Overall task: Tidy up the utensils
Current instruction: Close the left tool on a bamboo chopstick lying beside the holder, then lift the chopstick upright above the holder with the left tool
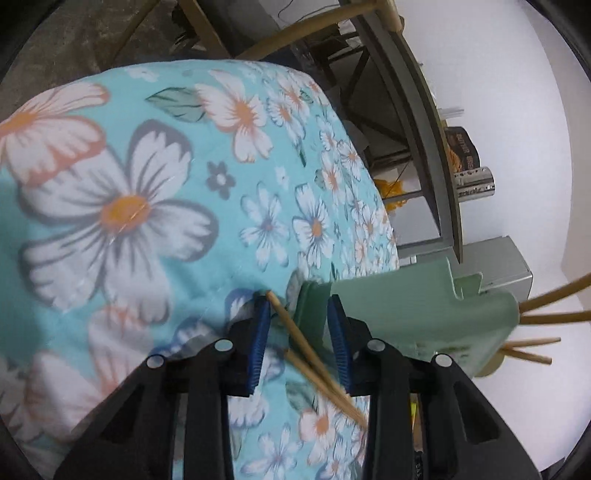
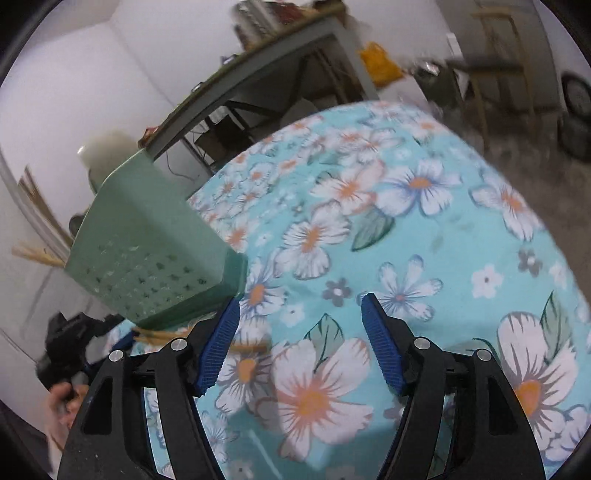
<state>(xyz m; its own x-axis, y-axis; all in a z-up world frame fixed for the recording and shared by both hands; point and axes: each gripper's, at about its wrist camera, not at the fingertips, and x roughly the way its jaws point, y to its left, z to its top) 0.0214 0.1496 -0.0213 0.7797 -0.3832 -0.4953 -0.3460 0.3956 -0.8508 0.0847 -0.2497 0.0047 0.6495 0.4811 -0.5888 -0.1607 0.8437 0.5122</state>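
A green plastic utensil holder (image 1: 406, 314) lies tipped on its side on the floral tablecloth (image 1: 147, 184). Wooden chopsticks (image 1: 543, 314) stick out of its mouth at the right. My left gripper (image 1: 301, 314) is open, its blue pads (image 1: 260, 332) on either side of two loose chopsticks (image 1: 314, 362) and the holder's base edge. In the right wrist view the holder (image 2: 147, 251) shows its perforated base, with chopsticks (image 2: 33, 254) poking out left. My right gripper (image 2: 299, 314) is open and empty over the cloth (image 2: 406, 221). The left gripper (image 2: 74, 339) shows at lower left.
A grey metal table frame (image 1: 424, 129) stands beyond the cloth-covered table, with a steel cup (image 1: 474, 182) and a yellow bag (image 2: 380, 62) near it. Wooden chair legs (image 1: 207, 33) and another wooden chair (image 2: 498, 66) stand on the floor behind. A white wall (image 1: 498, 74) is on the right.
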